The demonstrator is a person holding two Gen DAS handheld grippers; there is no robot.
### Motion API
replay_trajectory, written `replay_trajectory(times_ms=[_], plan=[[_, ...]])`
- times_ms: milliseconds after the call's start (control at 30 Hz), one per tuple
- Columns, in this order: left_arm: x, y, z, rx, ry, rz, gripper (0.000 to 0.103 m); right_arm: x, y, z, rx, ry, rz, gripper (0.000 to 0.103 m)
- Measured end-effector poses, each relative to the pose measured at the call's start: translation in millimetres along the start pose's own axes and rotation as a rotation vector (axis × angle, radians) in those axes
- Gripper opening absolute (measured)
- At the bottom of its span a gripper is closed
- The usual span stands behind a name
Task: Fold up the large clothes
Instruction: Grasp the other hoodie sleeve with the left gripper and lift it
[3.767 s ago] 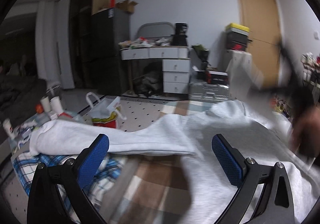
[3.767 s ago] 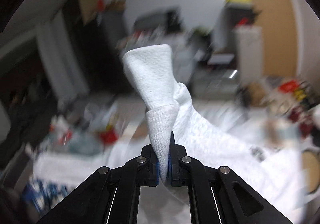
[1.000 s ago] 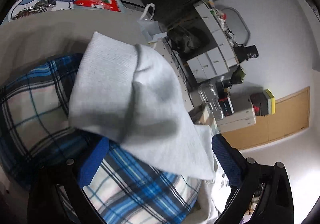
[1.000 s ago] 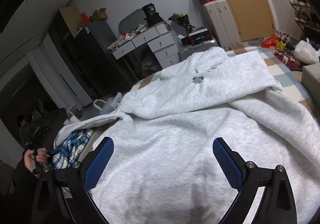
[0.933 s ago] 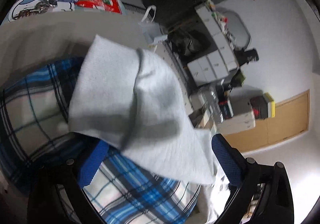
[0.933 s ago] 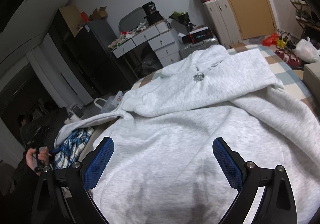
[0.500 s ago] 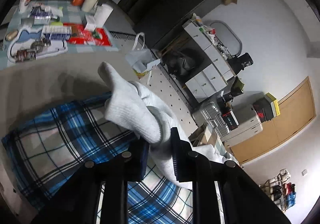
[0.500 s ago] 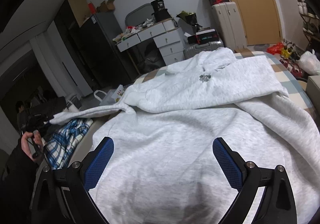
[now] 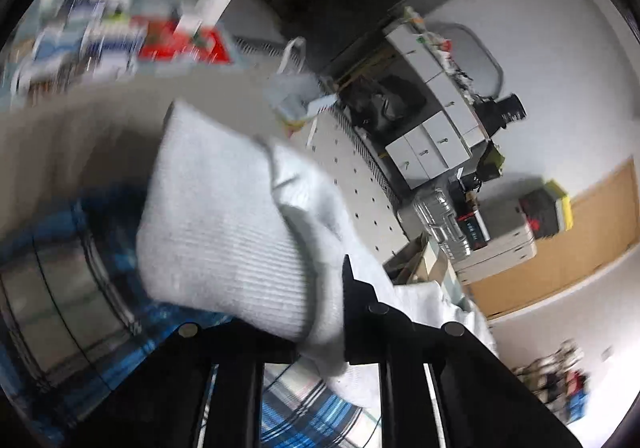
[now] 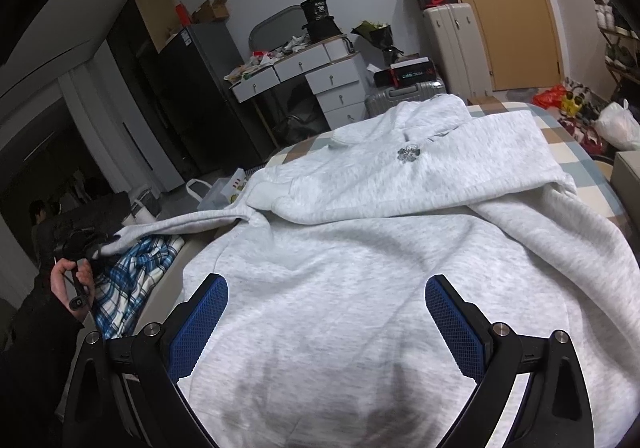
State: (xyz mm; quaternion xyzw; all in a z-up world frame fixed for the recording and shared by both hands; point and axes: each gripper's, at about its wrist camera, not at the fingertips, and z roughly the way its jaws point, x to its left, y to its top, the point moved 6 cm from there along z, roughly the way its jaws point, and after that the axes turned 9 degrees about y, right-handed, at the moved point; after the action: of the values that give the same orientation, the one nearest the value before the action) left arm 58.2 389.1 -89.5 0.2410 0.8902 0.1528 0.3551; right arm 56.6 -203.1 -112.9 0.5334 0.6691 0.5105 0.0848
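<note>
A large light grey hoodie (image 10: pixel 360 248) lies spread over the bed, its hood and a small flower emblem (image 10: pixel 407 153) at the far end. Its left sleeve (image 10: pixel 180 222) stretches off to the left. My left gripper (image 9: pixel 322 308) is closing its jaws on the ribbed sleeve cuff (image 9: pixel 224 232), which is pinched between them and lifted over a blue plaid cloth (image 9: pixel 60 288). In the right wrist view a hand (image 10: pixel 68 280) holds that left gripper (image 10: pixel 86 244) at the sleeve's end. My right gripper (image 10: pixel 326 288) hovers open just above the hoodie's lower body, nothing between its fingers.
The bed has a checked cover (image 10: pixel 576 152). The plaid cloth (image 10: pixel 132 276) lies at the bed's left edge. Beyond stand a white dresser (image 10: pixel 320 76), a black fridge (image 10: pixel 192 88), suitcases (image 10: pixel 456 44) and a white bag (image 10: pixel 208 192) on the floor.
The left jaws went from wide open around the cuff to pinched on it, and the cuff has risen a little. The right gripper stayed open over the hoodie.
</note>
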Motion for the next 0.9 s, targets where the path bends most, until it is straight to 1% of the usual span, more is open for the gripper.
replay_trajectory(times_ms=[33, 133, 233, 333, 367, 400, 433, 467, 500, 567, 633, 667, 733, 767, 833, 867, 900], plan=[[-7.0, 4.8, -6.7, -0.029, 0.004, 0.019, 0.008, -0.3, 0.2, -0.5, -0.001, 0.002, 0.001, 0.101], [-43.0, 20.7, -29.6, -0.09, -0.026, 0.086, 0.008, -0.5, 0.7, -1.6, -0.004, 0.008, 0.005, 0.101], [-99.4, 32.7, -56.9, -0.155, -0.077, 0.185, 0.007, 0.2, 0.8, -2.4, -0.005, 0.015, 0.014, 0.101], [-170.4, 33.2, -83.2, -0.183, -0.174, 0.271, 0.007, 1.4, 1.6, -6.4, -0.015, 0.026, 0.018, 0.101], [-200.0, 29.2, -93.5, -0.194, -0.215, 0.312, 0.007, 1.2, 2.1, -8.5, -0.021, 0.03, 0.023, 0.101], [-228.7, 23.0, -102.0, -0.203, -0.24, 0.359, 0.007, 0.8, 2.5, -9.6, -0.024, 0.036, 0.027, 0.101], [-262.9, 10.8, -110.8, -0.212, -0.268, 0.418, 0.007, 0.2, 3.2, -11.2, -0.029, 0.044, 0.036, 0.101], [-292.8, -3.9, -116.8, -0.208, -0.3, 0.474, 0.007, -0.4, 3.9, -12.6, -0.032, 0.048, 0.043, 0.101], [-311.9, -16.0, -119.7, -0.199, -0.328, 0.513, 0.007, -2.1, 4.6, -13.4, -0.036, 0.047, 0.052, 0.101], [-369.5, -64.1, -121.0, -0.16, -0.381, 0.645, 0.007, -8.5, 7.0, -18.2, -0.056, 0.042, 0.085, 0.101], [-418.7, -121.7, -112.5, -0.065, -0.472, 0.78, 0.007, -16.3, 9.7, -24.7, -0.083, 0.038, 0.122, 0.101], [-440.3, -150.6, -104.2, -0.014, -0.511, 0.817, 0.007, -23.5, 12.1, -30.0, -0.101, 0.04, 0.152, 0.101], [-472.6, -206.1, -83.2, 0.105, -0.587, 0.854, 0.007, -35.9, 15.5, -41.4, -0.141, 0.037, 0.198, 0.101], [-482.4, -228.9, -75.2, 0.127, -0.602, 0.876, 0.007, -44.9, 17.4, -51.7, -0.178, 0.023, 0.22, 0.101], [-499.7, -294.8, -49.9, 0.221, -0.625, 0.944, 0.007, -56.6, 19.0, -63.9, -0.218, 0.003, 0.241, 0.101], [-503.4, -322.0, -38.7, 0.264, -0.622, 0.977, 0.007, -61.2, 19.1, -67.6, -0.227, -0.009, 0.251, 0.101], [-505.1, -356.3, -23.3, 0.313, -0.611, 1.019, 0.007, -64.5, 19.5, -69.6, -0.232, -0.015, 0.26, 0.101]])
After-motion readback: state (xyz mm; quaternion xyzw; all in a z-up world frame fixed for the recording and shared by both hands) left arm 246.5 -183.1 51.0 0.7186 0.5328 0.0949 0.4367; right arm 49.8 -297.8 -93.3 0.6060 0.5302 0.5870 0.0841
